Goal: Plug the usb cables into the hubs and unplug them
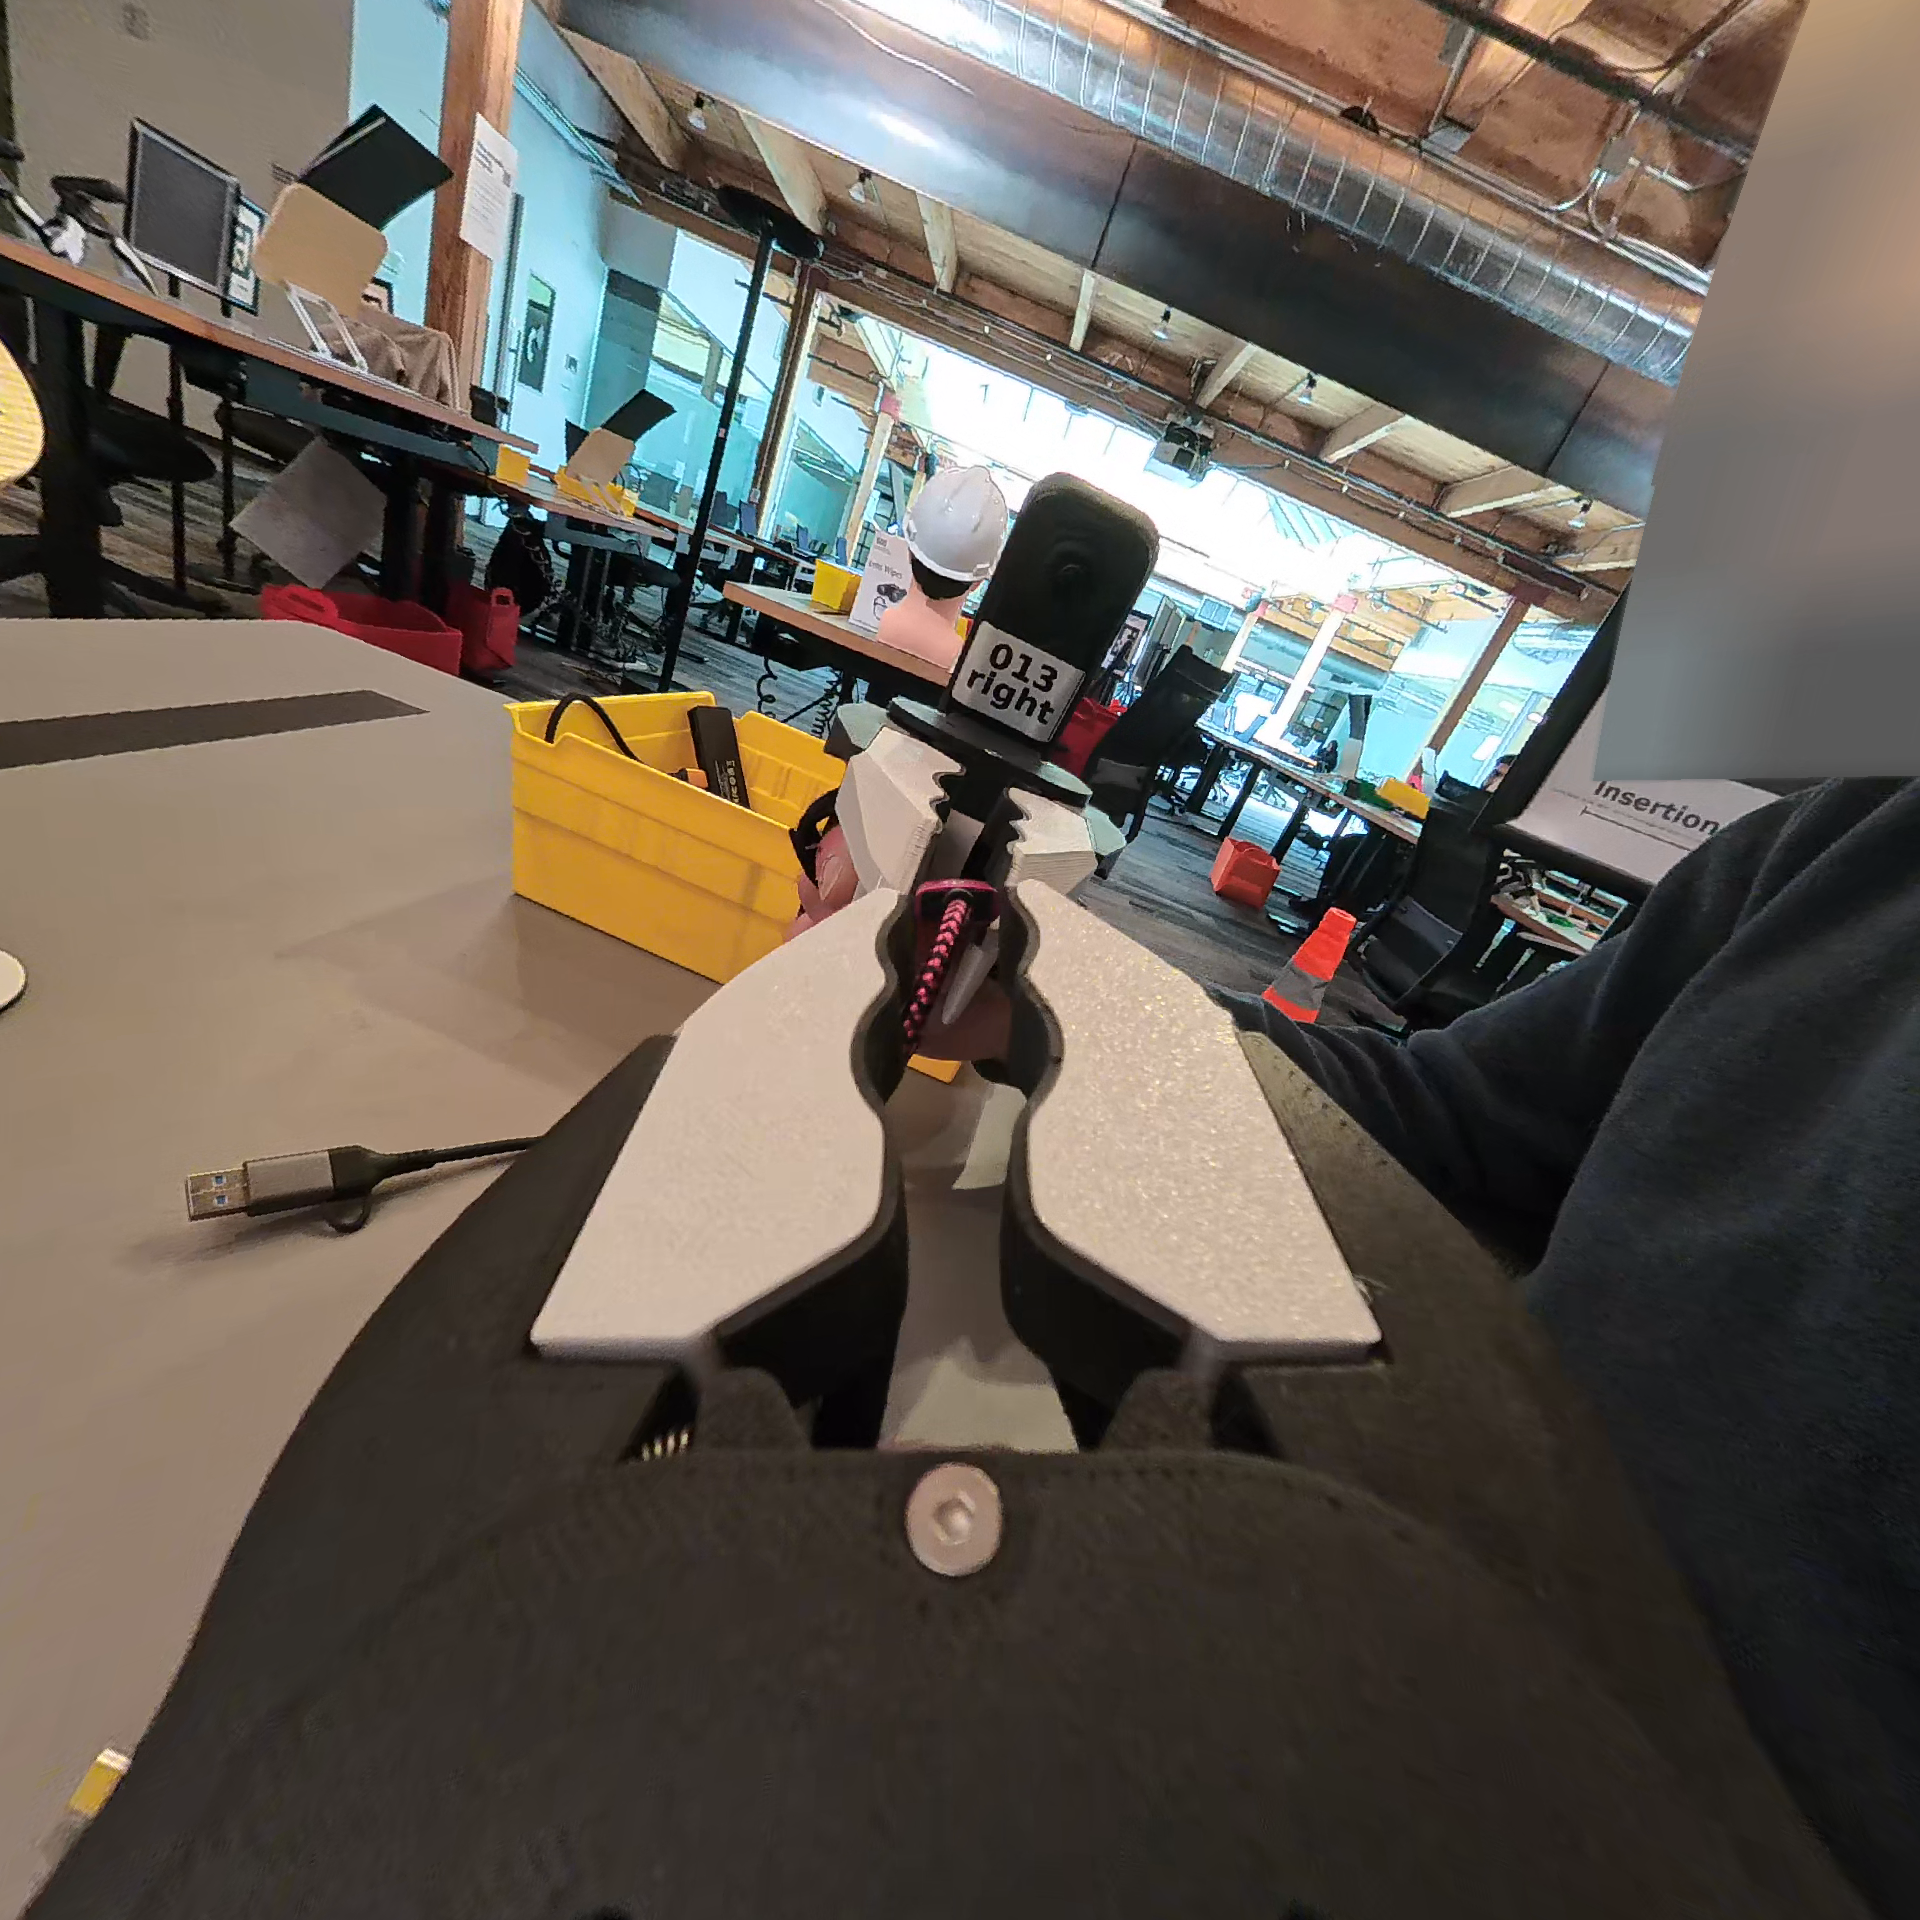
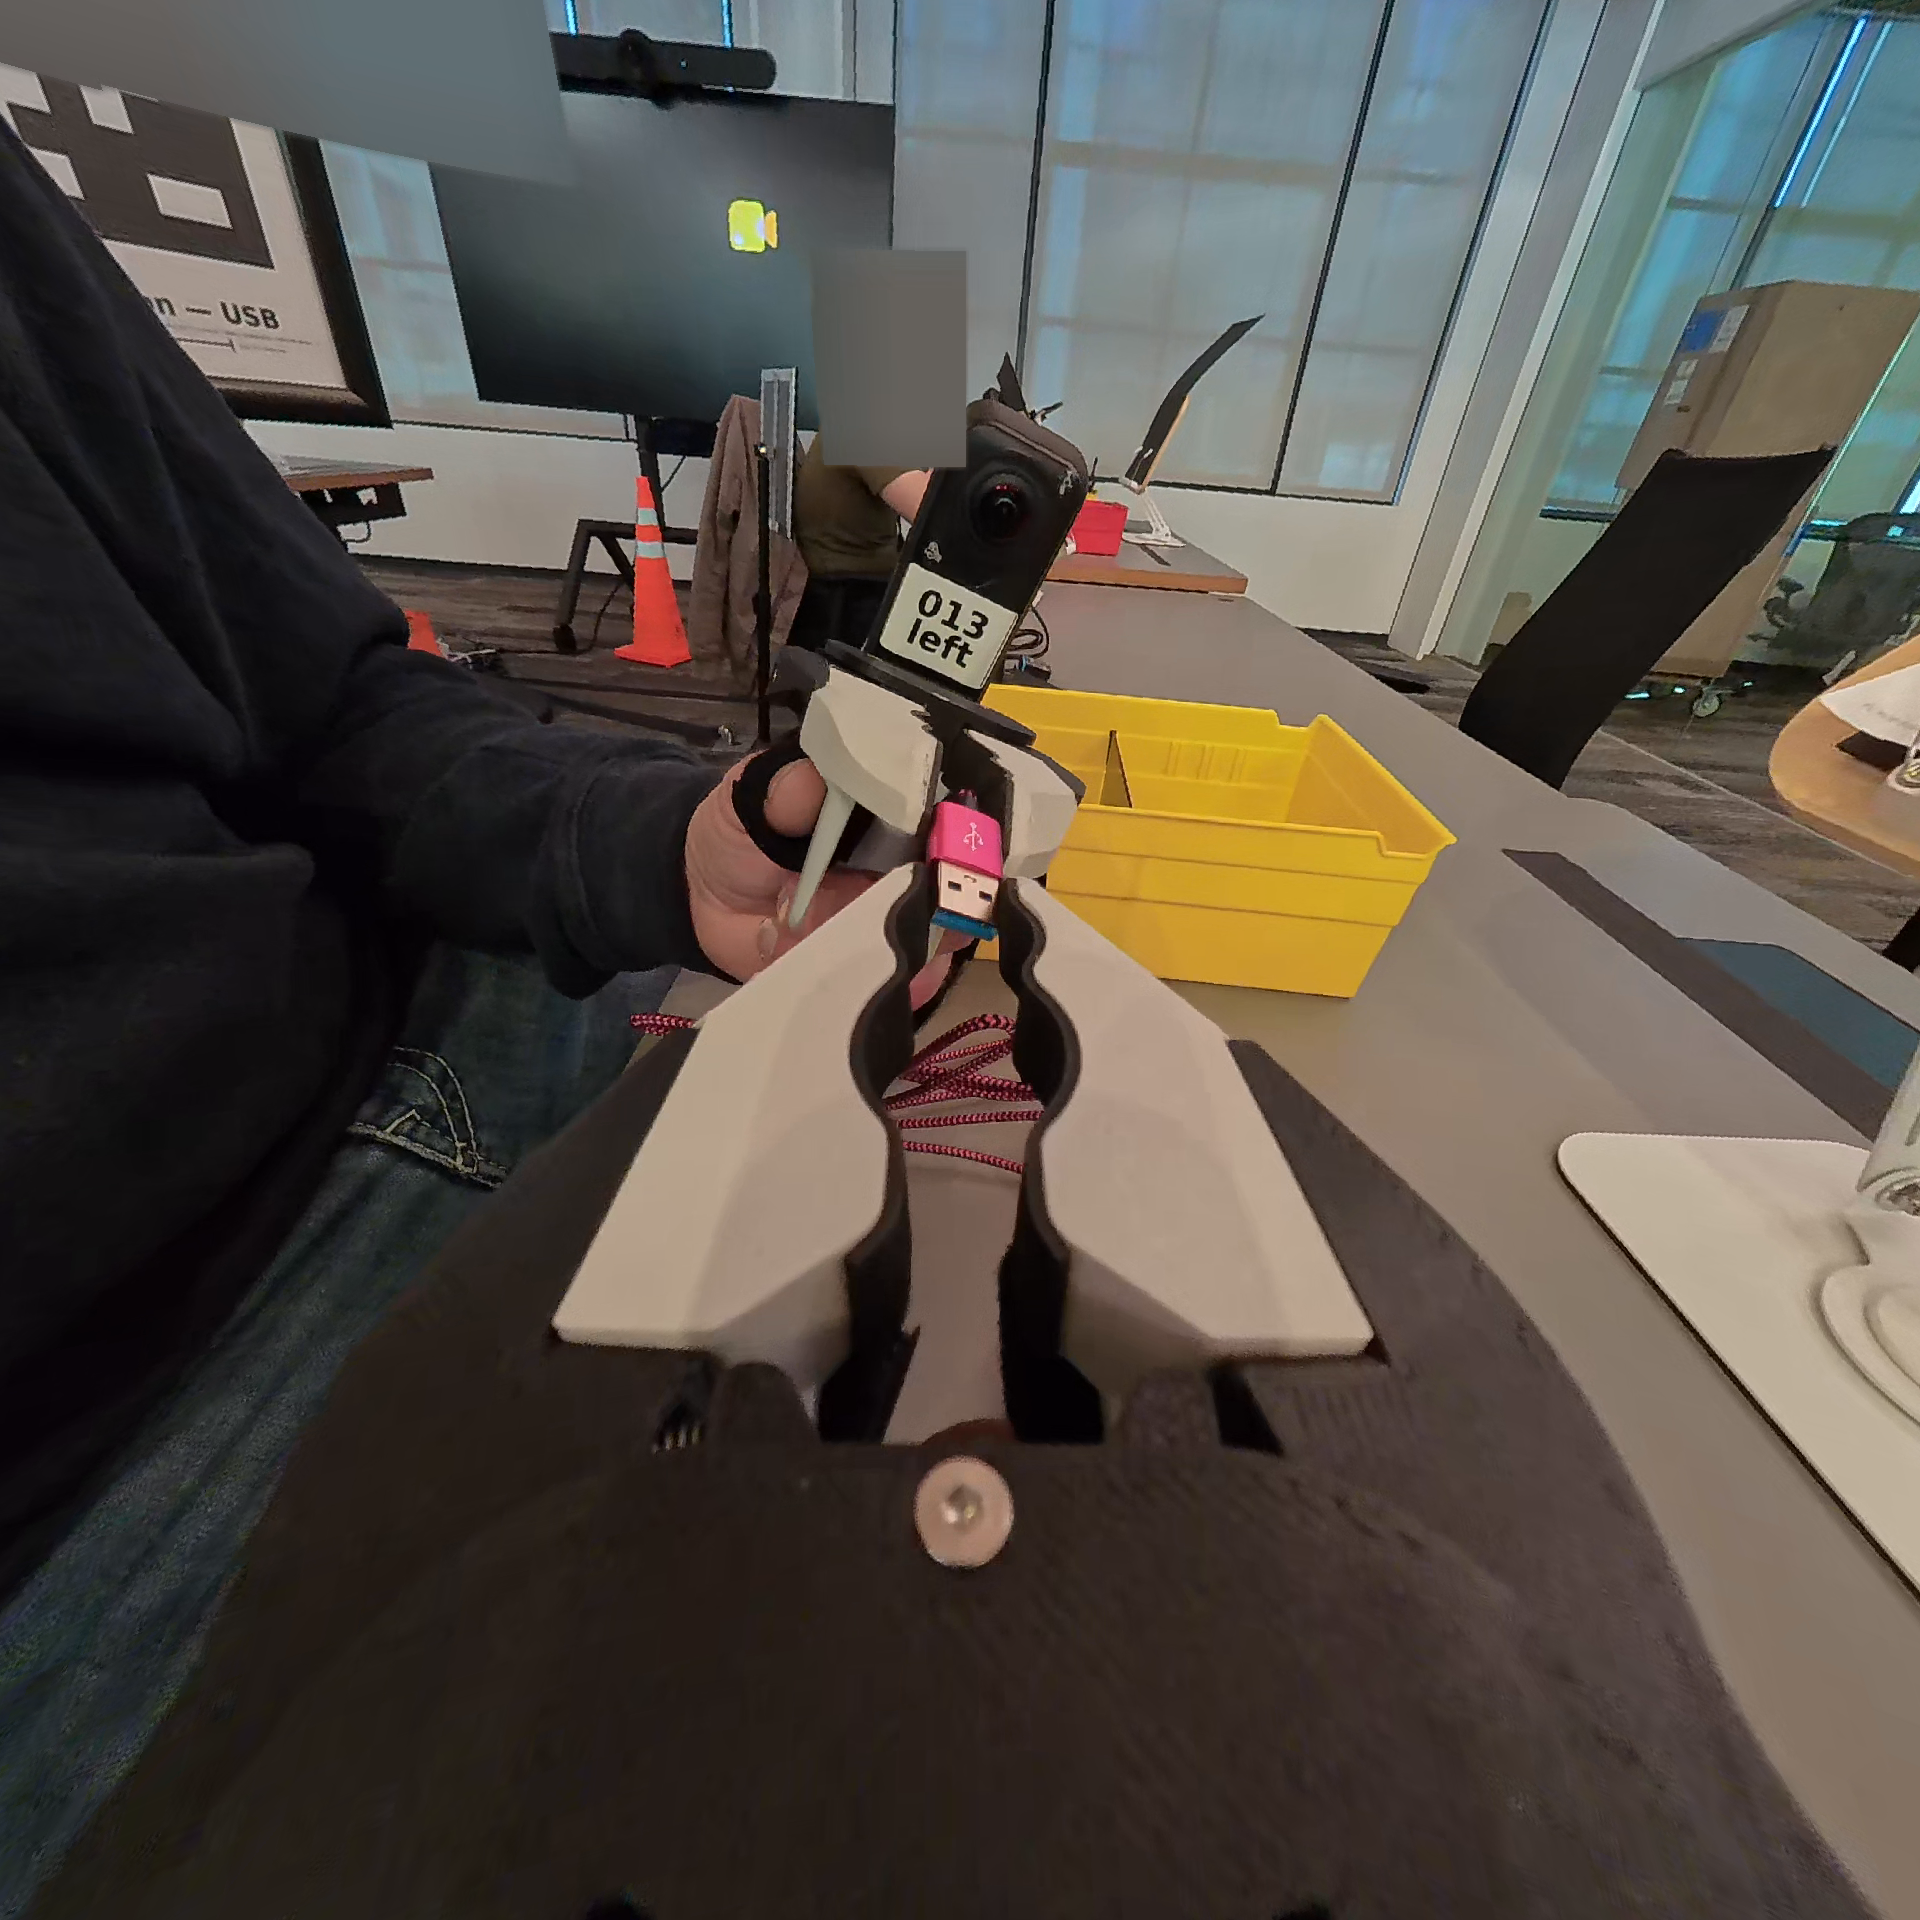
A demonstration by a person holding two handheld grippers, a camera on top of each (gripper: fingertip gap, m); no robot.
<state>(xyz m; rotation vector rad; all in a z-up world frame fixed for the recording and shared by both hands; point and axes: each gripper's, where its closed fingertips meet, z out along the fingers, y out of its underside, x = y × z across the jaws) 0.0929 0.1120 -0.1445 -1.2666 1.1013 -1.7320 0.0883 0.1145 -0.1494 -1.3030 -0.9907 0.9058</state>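
Pink plug [image 2: 966,868] pinched in my left gripper [image 2: 971,821], braided cable [image 1: 935,971] trailing; my right gripper [image 2: 961,920] narrowly parted around its tip; bin [image 2: 1226,842] at one o'clock

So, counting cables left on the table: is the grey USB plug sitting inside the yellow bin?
No, the grey USB plug lies on the table, outside the yellow bin.

Open workshop: timber ceiling [image 1: 1039,270] with metal ductwork [image 1: 1351,177] above the jaws; tall windows [image 2: 1195,239], orange cone [image 2: 652,582] beyond; grey bench [image 1: 260,935] left.
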